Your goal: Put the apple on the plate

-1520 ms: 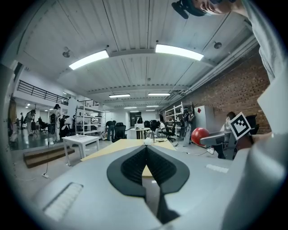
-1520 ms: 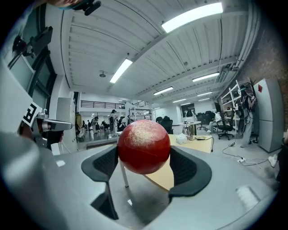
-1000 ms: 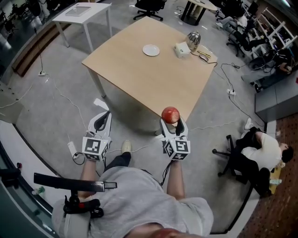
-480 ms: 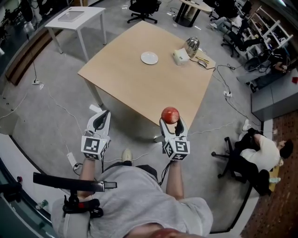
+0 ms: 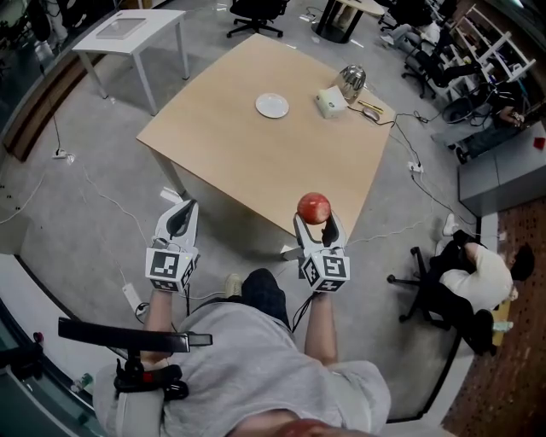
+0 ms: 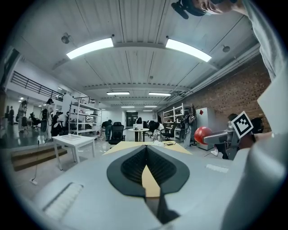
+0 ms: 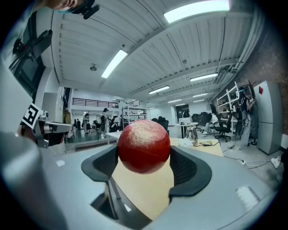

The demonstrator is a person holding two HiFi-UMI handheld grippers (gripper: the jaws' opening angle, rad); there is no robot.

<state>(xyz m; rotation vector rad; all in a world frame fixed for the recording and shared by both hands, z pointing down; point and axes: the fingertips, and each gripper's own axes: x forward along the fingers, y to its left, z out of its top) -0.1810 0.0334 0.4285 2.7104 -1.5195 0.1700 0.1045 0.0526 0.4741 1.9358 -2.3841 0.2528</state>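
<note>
Near: right hand-held gripper point(image 5: 315, 220), jaws clamped on the red apple point(image 5: 314, 207), held in the air by the worktop's near corner. Left hand-held gripper point(image 5: 181, 215): jaws together, nothing between them, off to the side over the grey floor point(image 5: 77, 222).

Progress: apple is in hand. Carry and set-down are left to do.

Worktop point(image 5: 256, 162): pale wood, mostly bare. White plate point(image 5: 272, 106) sits on its far half, empty, well apart from the apple. Just beyond are a white box point(image 5: 331, 92) and a shiny metal vessel point(image 5: 354, 77).

Room: seated person point(image 5: 474, 275) at right, small white table point(image 5: 136, 30) far left, office chairs point(image 5: 260, 8), shelving point(image 6: 175, 117), brick wall point(image 6: 225, 90).
</note>
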